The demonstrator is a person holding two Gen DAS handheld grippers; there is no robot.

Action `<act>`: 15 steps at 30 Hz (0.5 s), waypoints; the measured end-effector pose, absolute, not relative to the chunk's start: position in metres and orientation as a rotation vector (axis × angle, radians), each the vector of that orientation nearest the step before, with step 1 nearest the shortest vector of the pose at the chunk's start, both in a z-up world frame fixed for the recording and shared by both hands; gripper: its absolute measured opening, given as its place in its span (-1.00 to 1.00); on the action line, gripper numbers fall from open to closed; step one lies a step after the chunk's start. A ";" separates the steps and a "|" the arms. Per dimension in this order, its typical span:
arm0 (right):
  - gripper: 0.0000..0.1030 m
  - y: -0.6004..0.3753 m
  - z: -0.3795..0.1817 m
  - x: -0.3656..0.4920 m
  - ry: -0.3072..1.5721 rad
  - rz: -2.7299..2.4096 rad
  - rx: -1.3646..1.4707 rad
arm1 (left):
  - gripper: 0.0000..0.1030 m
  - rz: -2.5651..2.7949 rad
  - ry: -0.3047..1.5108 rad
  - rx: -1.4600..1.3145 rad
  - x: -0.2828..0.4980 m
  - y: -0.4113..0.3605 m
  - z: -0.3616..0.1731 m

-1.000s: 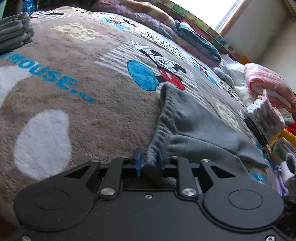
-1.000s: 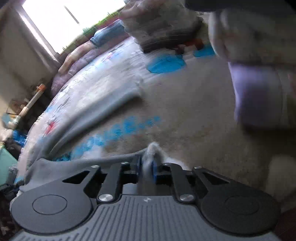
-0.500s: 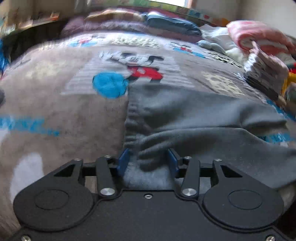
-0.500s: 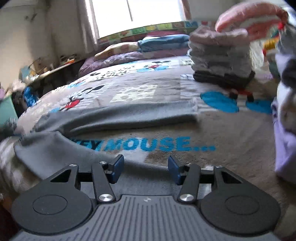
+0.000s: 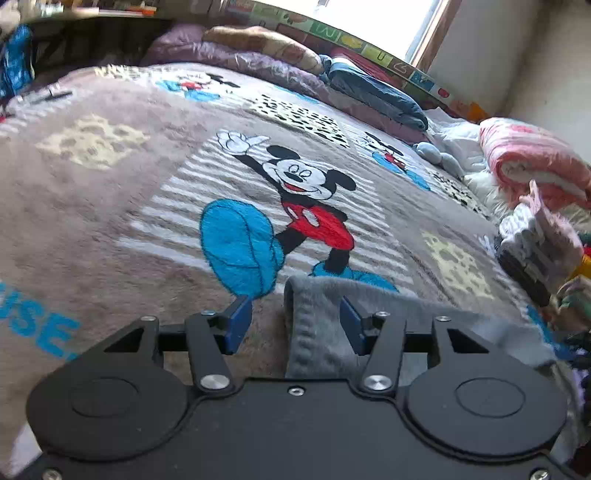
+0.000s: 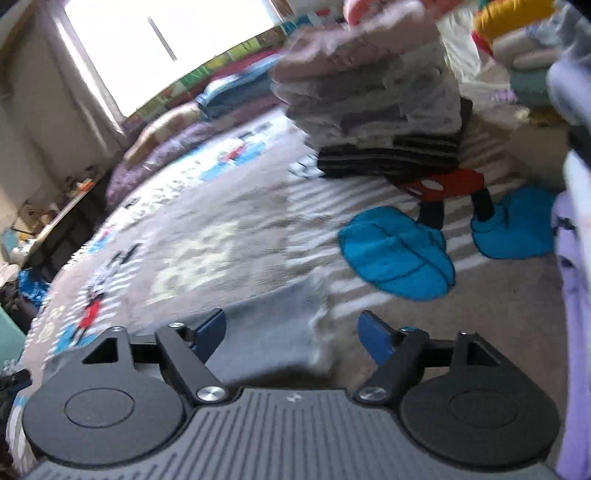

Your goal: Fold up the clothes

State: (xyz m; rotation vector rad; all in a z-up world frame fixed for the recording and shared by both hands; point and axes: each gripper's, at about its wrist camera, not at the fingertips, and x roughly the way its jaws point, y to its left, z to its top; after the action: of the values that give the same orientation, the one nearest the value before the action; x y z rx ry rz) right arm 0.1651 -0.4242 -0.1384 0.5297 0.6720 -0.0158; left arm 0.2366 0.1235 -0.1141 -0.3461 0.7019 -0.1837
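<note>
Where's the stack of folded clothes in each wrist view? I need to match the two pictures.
Left wrist: stack of folded clothes at the right edge, mid-height, small.
Right wrist: the same stack at upper centre, close and blurred, dark striped piece at its bottom.
Shared landmark: the bright window beyond the bed.

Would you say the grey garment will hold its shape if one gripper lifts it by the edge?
Probably not. The grey garment lies creased and limp on the blanket, so it would likely droop. Its fleecy surface suggests it won't slip easily.

blue letters "SE" on blanket (image 5: 110,206)
</note>
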 end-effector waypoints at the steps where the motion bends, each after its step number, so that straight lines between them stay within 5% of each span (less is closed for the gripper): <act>1: 0.52 -0.427 -0.144 0.171 0.685 -0.020 0.546 | 0.01 -0.191 0.719 -0.345 0.241 0.121 -0.117; 3: 0.52 -0.433 -0.154 0.183 0.707 -0.026 0.576 | -0.02 -0.208 0.753 -0.339 0.251 0.117 -0.124; 4: 0.48 -0.432 -0.157 0.185 0.701 -0.018 0.574 | -0.51 -0.208 0.754 -0.340 0.252 0.116 -0.125; 6: 0.07 -0.428 -0.160 0.188 0.697 0.002 0.559 | -0.68 -0.206 0.751 -0.344 0.254 0.116 -0.126; 8: -0.81 -0.418 -0.161 0.189 0.710 0.057 0.538 | -0.79 -0.203 0.747 -0.348 0.255 0.116 -0.128; 15: -0.82 -0.411 -0.139 0.180 0.640 0.041 0.402 | -0.68 -0.180 0.734 -0.318 0.254 0.113 -0.132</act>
State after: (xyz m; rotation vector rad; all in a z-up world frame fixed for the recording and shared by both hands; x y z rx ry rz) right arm 0.1801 -0.4111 -0.1391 0.4018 0.6401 0.0414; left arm 0.2539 0.1126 -0.1319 -0.3184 0.7340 -0.1804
